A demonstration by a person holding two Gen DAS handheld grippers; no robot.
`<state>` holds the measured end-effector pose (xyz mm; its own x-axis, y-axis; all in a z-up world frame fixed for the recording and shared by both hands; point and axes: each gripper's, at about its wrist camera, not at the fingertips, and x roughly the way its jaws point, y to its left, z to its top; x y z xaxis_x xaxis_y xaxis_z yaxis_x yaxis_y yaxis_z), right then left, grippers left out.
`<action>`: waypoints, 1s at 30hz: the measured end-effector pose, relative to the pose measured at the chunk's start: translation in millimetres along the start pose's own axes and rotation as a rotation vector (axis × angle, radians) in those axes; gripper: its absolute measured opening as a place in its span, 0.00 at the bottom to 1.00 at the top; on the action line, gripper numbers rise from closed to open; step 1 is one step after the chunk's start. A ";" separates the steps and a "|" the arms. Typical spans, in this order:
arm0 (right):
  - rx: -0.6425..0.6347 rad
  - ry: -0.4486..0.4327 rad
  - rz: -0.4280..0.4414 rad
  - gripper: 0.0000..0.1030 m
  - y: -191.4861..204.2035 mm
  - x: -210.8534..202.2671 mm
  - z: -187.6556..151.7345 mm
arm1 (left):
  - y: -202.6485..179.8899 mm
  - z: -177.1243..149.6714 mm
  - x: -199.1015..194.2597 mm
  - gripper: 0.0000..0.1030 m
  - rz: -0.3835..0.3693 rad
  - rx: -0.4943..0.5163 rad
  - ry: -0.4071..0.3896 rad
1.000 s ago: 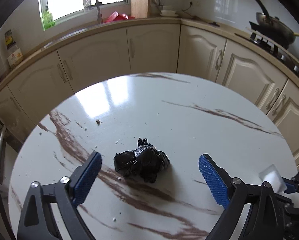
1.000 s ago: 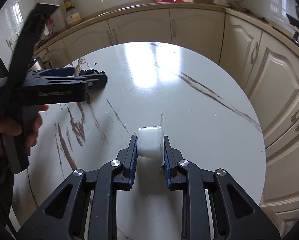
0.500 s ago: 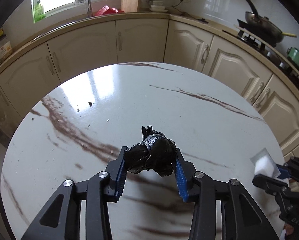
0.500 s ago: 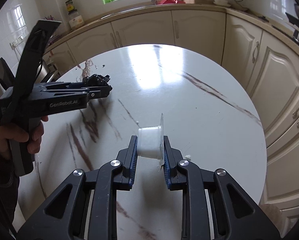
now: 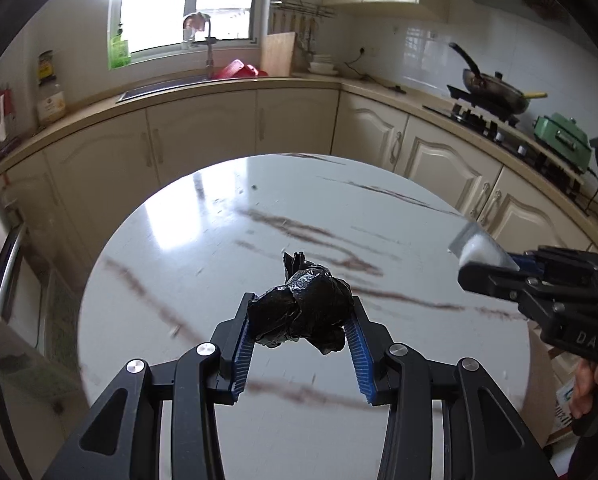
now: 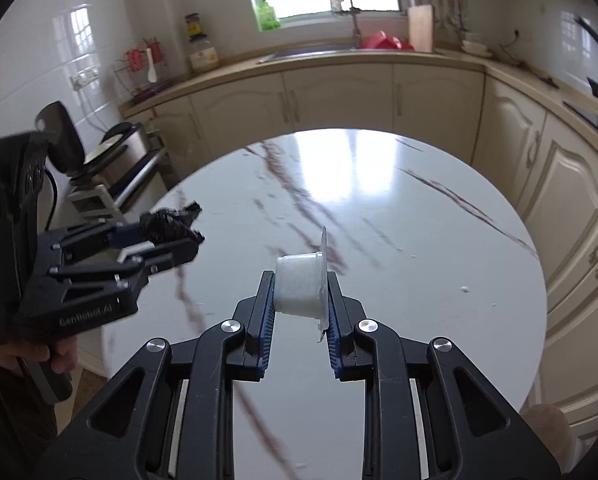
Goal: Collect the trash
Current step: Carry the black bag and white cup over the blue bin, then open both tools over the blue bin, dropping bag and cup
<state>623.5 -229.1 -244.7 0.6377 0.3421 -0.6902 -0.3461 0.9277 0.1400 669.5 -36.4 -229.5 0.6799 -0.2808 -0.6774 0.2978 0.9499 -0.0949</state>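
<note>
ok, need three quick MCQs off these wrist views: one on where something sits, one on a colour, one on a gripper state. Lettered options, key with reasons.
1. Where is the wok?
A. in the sink
B. on the stove
C. on the round table

2. What colour is the crumpled bag?
A. black
B. red
C. white

3. What is the right gripper doing?
A. standing open, empty
B. clamping a white plastic cup
C. clamping a spoon

Key: 1 B, it sits on the burner at the right counter. 2 A, glossy black plastic between the left gripper's pads. 3 B, both pads press the white plastic cup above the table.
</note>
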 end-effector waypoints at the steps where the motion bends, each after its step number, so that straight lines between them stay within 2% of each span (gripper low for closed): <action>1: -0.011 -0.003 0.010 0.21 11.8 -2.4 -0.5 | 6.1 -8.9 -10.7 0.38 0.011 -0.010 -0.014; 7: -0.096 -0.017 0.116 0.21 106.4 -4.5 -8.6 | 62.1 -79.3 -88.5 0.39 0.066 -0.095 -0.053; 9: -0.131 -0.015 0.153 0.21 141.0 1.4 -13.1 | 80.1 -102.5 -110.9 0.39 0.109 -0.127 -0.060; 12: -0.174 0.008 0.219 0.21 190.5 15.7 -20.5 | 107.8 -144.3 -146.0 0.39 0.177 -0.180 -0.062; 13: -0.189 0.021 0.238 0.21 206.4 21.8 -22.8 | 115.2 -162.9 -166.5 0.39 0.184 -0.199 -0.065; 18: -0.247 0.081 0.315 0.21 272.4 63.3 -37.1 | 159.2 -234.6 -218.4 0.39 0.240 -0.317 -0.040; 21: -0.272 0.123 0.337 0.21 300.7 91.3 -44.5 | 179.4 -264.1 -225.0 0.39 0.260 -0.370 -0.003; 23: -0.285 0.148 0.339 0.21 313.8 107.7 -47.8 | 192.8 -273.6 -223.4 0.39 0.247 -0.404 0.022; 30: -0.321 0.209 0.313 0.21 343.7 157.3 -55.6 | 217.6 -286.7 -170.7 0.40 0.220 -0.470 0.111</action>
<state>566.6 135.2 -344.7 0.3293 0.5294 -0.7819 -0.7146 0.6810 0.1601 426.1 257.6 -343.6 0.6098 -0.0760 -0.7889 -0.1936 0.9510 -0.2413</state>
